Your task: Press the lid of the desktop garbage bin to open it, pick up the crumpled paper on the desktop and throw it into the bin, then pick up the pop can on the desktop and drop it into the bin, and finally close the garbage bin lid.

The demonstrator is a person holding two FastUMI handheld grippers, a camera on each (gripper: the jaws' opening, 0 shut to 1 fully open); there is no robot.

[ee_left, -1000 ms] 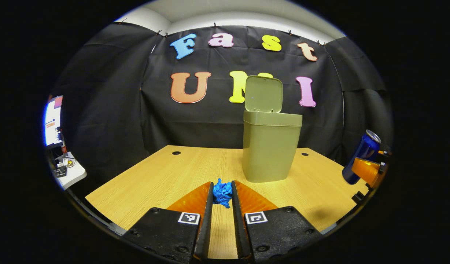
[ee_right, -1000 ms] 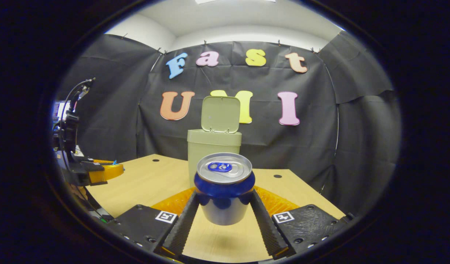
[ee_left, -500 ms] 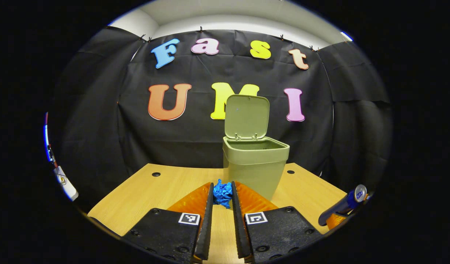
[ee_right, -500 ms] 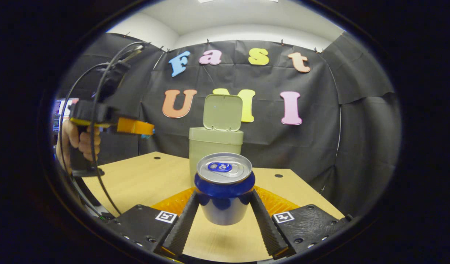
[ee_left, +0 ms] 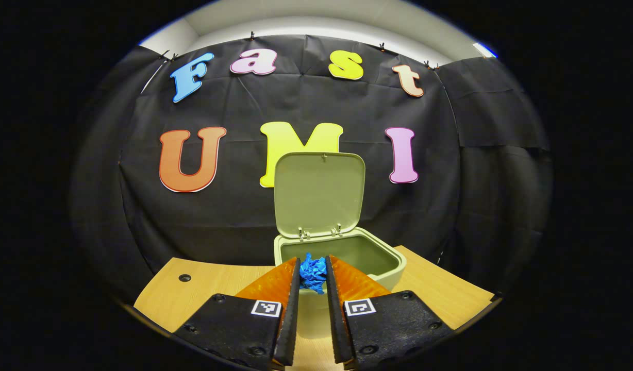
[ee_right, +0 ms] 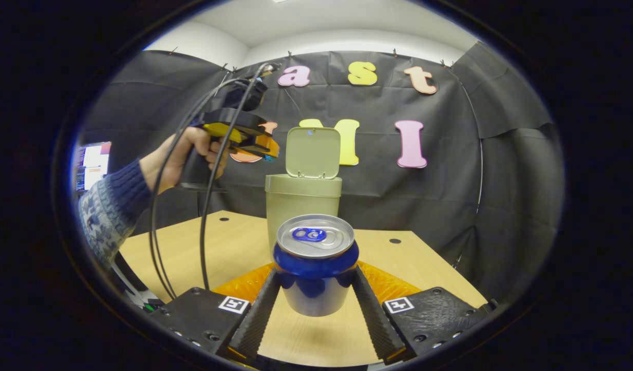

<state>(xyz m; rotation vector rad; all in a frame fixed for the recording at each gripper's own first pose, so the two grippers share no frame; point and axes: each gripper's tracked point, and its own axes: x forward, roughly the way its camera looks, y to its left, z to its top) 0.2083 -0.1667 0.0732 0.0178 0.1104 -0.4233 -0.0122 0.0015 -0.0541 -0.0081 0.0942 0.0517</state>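
Pinched between the nearly closed fingers of the left gripper (ee_left: 312,278), blue paper (ee_left: 313,272) held over the open bin (ee_left: 347,253), lid (ee_left: 319,193) raised upright, can (ee_right: 315,263) clamped upright in the right gripper (ee_right: 316,288) above the table (ee_right: 234,242)

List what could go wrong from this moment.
1. The left claw holds the crumpled paper near the front rim of the bin; released now, it might land on the rim or outside.
2. The upright lid could get knocked shut.
3. The right claw grips the pop can low; it may tip.
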